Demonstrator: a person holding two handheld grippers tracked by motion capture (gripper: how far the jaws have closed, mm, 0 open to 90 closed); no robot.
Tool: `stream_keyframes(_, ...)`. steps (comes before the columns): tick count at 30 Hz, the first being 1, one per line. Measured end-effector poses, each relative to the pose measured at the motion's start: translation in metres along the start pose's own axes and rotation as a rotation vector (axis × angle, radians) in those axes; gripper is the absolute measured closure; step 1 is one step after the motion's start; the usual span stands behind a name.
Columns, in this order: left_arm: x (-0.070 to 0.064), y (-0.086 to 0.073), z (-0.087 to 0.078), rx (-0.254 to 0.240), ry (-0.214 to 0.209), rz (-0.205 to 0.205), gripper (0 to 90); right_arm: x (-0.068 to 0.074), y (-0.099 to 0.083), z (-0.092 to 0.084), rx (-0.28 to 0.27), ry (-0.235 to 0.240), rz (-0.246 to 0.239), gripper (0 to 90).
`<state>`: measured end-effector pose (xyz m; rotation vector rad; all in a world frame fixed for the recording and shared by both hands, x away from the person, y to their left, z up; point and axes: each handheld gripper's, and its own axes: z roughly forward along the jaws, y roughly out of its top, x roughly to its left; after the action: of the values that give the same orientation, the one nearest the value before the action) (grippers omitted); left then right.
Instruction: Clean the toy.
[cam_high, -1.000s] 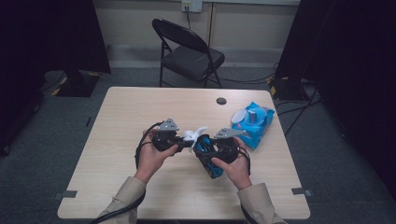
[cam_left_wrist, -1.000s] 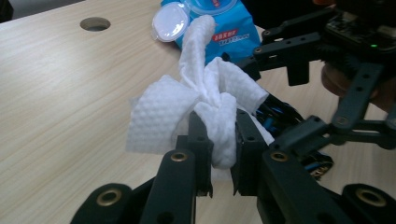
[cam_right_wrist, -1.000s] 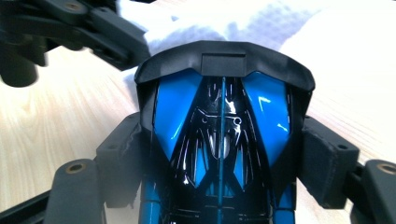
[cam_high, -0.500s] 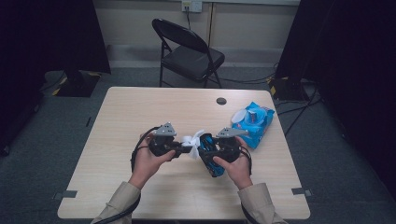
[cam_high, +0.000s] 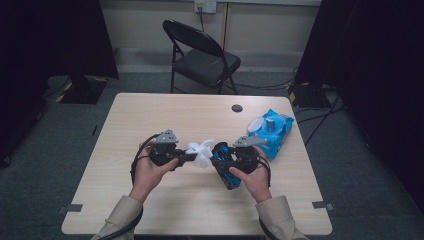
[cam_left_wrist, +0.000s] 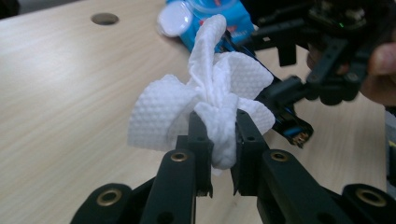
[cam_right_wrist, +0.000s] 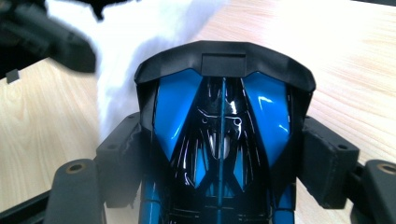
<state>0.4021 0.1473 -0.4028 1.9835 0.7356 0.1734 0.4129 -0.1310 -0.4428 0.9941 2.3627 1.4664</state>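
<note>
My left gripper (cam_high: 192, 156) is shut on a crumpled white wipe (cam_high: 201, 152), pinching its bunched middle between the jaws (cam_left_wrist: 218, 140); the wipe (cam_left_wrist: 210, 98) fans out above them. My right gripper (cam_high: 227, 161) is shut on a glossy blue and black toy car (cam_high: 226, 167), its pads clamping the car's sides (cam_right_wrist: 223, 158). The wipe (cam_right_wrist: 126, 37) touches or nearly touches the car's (cam_right_wrist: 223, 121) front end. Both are held above the wooden table (cam_high: 165, 115).
A blue pack of wipes (cam_high: 272, 131) with its round white lid flipped open lies at the table's right side (cam_left_wrist: 210, 18). A cable hole (cam_high: 237, 108) sits near the far edge. A black folding chair (cam_high: 200, 55) stands behind the table.
My left gripper has shifted a little to the left with the wipe still in it. The right gripper and the car have stayed put.
</note>
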Motion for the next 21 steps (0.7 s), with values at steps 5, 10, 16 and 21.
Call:
stream_keyframes(5, 0.011, 0.011, -0.002, -0.025, 0.030, -0.021, 80.3, 0.006, 0.003, 0.000, -0.004, 0.015, -0.025, 25.7)
stream_keyframes(10, 0.017, 0.020, 0.007, -0.024, 0.053, -0.038, 80.3, 0.011, 0.005, 0.002, 0.000, 0.028, -0.045, 25.7)
stream_keyframes(16, 0.016, 0.025, 0.027, -0.016, 0.032, -0.055, 80.3, 0.016, 0.008, 0.001, -0.010, 0.053, -0.056, 25.7)
stream_keyframes(21, 0.010, 0.028, 0.039, -0.019, -0.002, -0.055, 80.3, 0.019, 0.008, 0.002, -0.008, 0.065, -0.063, 25.7)
